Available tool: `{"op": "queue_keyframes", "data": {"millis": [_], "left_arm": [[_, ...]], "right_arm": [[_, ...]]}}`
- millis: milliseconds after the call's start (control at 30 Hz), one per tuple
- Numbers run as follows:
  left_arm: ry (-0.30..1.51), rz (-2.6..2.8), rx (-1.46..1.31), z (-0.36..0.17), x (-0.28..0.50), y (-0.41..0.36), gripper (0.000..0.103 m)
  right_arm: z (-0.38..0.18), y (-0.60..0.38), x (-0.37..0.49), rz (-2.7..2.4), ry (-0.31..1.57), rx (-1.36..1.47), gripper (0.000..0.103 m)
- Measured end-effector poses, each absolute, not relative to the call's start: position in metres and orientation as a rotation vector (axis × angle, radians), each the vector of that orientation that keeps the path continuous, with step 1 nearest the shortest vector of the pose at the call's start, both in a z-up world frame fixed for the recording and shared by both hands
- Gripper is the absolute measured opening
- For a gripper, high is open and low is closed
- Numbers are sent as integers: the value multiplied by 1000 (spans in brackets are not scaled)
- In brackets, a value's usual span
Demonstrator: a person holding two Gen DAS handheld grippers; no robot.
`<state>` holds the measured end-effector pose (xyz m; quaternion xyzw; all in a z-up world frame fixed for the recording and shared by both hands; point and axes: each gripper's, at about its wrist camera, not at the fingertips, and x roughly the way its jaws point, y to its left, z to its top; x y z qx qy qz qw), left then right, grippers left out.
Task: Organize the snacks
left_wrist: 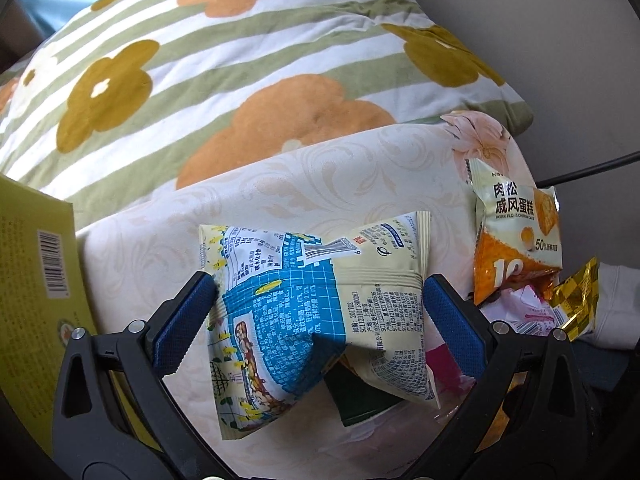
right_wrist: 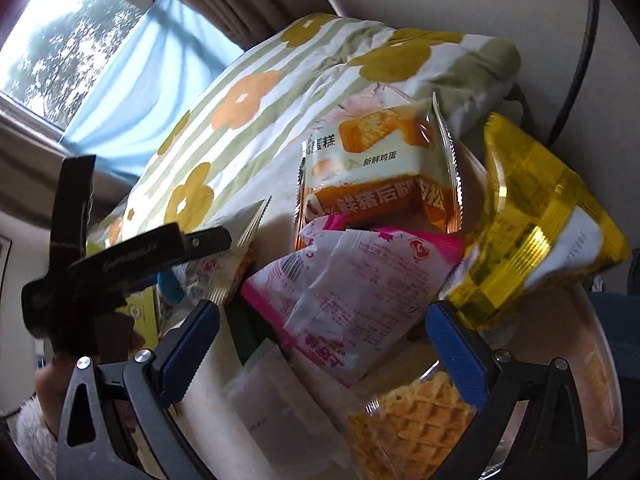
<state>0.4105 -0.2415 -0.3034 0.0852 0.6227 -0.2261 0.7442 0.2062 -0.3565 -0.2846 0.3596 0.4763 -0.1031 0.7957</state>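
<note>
A: So, where is the blue-and-cream snack packet [left_wrist: 316,312]?

B: Pinched between the blue pads [left_wrist: 182,320] of the left gripper [left_wrist: 320,300], above the cream patterned surface [left_wrist: 280,176]. A yellow box [left_wrist: 36,280] stands at that surface's left edge.

A: And the right gripper [right_wrist: 322,320]?

B: Its jaws stand apart, holding nothing. Between them lies a pink-and-white packet [right_wrist: 344,280] on the heap, beside an orange cake packet [right_wrist: 380,172], a gold foil packet [right_wrist: 536,220] and a wrapped waffle [right_wrist: 416,420].

A: Any room?

B: The floral pillow [left_wrist: 200,80] crowds the far edge.

Both wrist views—close, forward—share the snack pile [right_wrist: 360,264].
</note>
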Motion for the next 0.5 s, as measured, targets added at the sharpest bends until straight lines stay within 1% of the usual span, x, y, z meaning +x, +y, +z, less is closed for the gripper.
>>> {"op": "queue_keyframes", "data": {"millis": [233,500], "left_arm": [[1379,-519,218,-308,401,-237,103],[1368,-527,229,-310,393,-230,103]], "right_arm": [[-290,-361,213,-275,996,829,103],[-299,-358,223,-291,1017,844,103]]}}
